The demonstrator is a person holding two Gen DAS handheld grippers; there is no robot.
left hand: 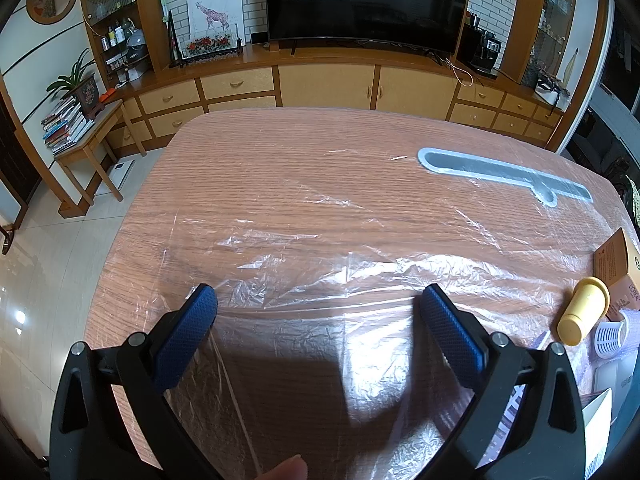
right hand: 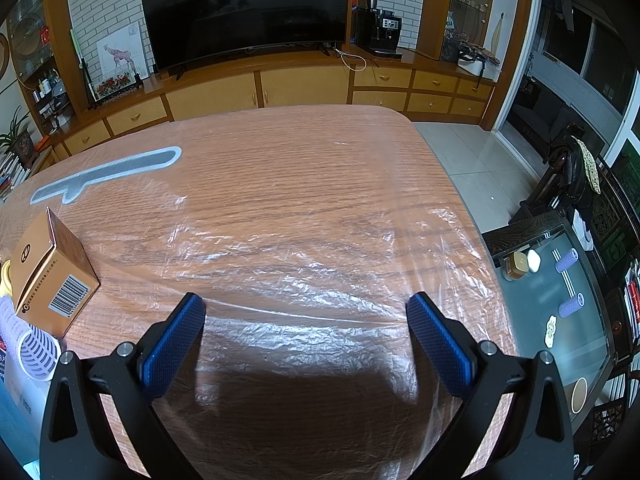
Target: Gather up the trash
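A wood-grain table (left hand: 280, 184) wrapped in crinkled clear plastic film (right hand: 304, 264) fills both views, with a TV (right hand: 244, 8) on a long wooden cabinet (left hand: 328, 84) beyond it. The left gripper (left hand: 318, 300) stands spread wide over bare film, holding nothing; to its right lie a yellow cap (left hand: 582, 310), a white slotted cup (left hand: 610, 334) and an orange box (left hand: 616, 268). The right gripper (right hand: 306, 308) is likewise wide apart and empty, with the orange box (right hand: 52, 268) and slotted cup (right hand: 38, 350) to its left.

Table (right hand: 304, 168): wood-grain top, under a clear, crinkled, glossy plastic sheet (right hand: 304, 276). Box (right hand: 52, 268): tan cardboard with a slight sheen; bottle (left hand: 582, 310): matt yellow plastic. Gripper pads (left hand: 186, 340): blue, rough-textured, on matt black plastic arms.
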